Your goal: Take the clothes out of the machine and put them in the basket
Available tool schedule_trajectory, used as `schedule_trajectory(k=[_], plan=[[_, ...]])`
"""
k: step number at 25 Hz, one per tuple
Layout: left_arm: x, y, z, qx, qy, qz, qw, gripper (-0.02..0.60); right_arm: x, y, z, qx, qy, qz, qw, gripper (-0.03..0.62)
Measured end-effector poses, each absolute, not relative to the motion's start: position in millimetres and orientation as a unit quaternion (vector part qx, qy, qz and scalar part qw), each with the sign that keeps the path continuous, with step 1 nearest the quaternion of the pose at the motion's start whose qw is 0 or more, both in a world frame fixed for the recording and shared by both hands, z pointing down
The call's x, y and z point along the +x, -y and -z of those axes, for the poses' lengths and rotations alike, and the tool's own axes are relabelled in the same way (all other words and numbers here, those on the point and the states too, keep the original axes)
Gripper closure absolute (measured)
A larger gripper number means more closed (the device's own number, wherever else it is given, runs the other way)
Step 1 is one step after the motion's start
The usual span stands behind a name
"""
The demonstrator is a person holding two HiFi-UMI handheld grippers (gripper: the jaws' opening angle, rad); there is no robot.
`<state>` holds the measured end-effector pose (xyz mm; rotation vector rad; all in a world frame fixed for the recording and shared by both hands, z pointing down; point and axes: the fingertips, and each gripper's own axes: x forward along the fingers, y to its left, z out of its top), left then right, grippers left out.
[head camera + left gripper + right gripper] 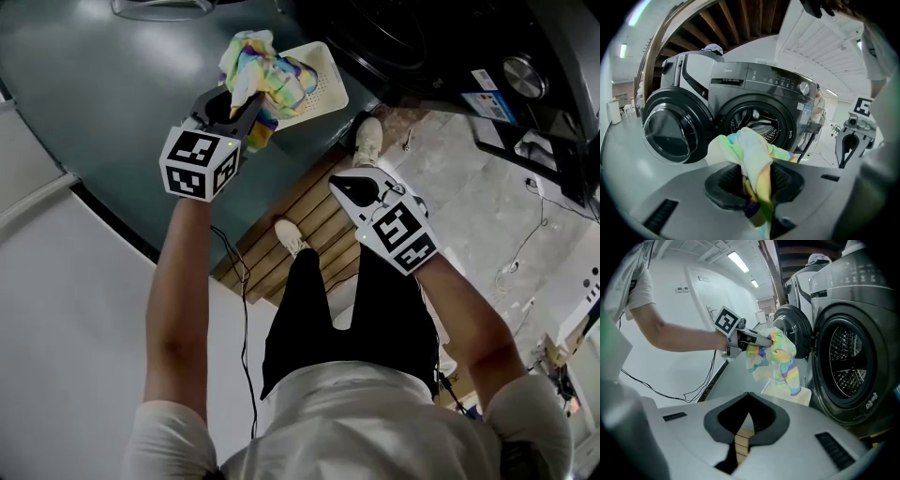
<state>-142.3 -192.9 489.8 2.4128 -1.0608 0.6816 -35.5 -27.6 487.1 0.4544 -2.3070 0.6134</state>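
My left gripper (246, 101) is shut on a pastel rainbow cloth (267, 70), which bunches out past the jaws. In the head view the cloth hangs over the near end of the white perforated basket (323, 80) on the grey floor. The left gripper view shows the cloth (750, 150) pinched between the pads, with the washing machine's open drum (757, 124) behind it. The right gripper view has the cloth (780, 357) dangling from the left gripper (754, 338) just above the basket (787, 394). My right gripper (352, 187) hangs shut and empty, off to the right by the machine.
The dark front-loading washer (441, 47) stands at the top right, its round door (670, 133) swung open to the left. A second machine stands behind it. Wooden slats (300, 220) lie underfoot, and cables (525, 244) trail over the pale floor on the right.
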Motion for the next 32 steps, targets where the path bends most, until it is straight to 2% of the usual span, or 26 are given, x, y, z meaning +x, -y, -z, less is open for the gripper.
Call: schedule_trajectory(k=[15,24,28,32], plan=[[-130,203,-676,0.842,0.319,-0.36,0.245,0.472,-42,68,-529,0.117,0.894,-0.237,0.363,0.589],[-139,218,-790,0.8,0.314,-0.437,0.263,0.452,-39,90,-555,0.06,0.889,-0.223,0.395,0.589],[-150,223,-830,0.772,0.326,-0.479,0.262,0.422,-32,101,-570,0.058,0.89,-0.218,0.396,0.589],[-161,222,-848,0.748,0.347,-0.496,0.27,0.339,-26,111,-579,0.066,0.891,-0.217,0.394,0.589]])
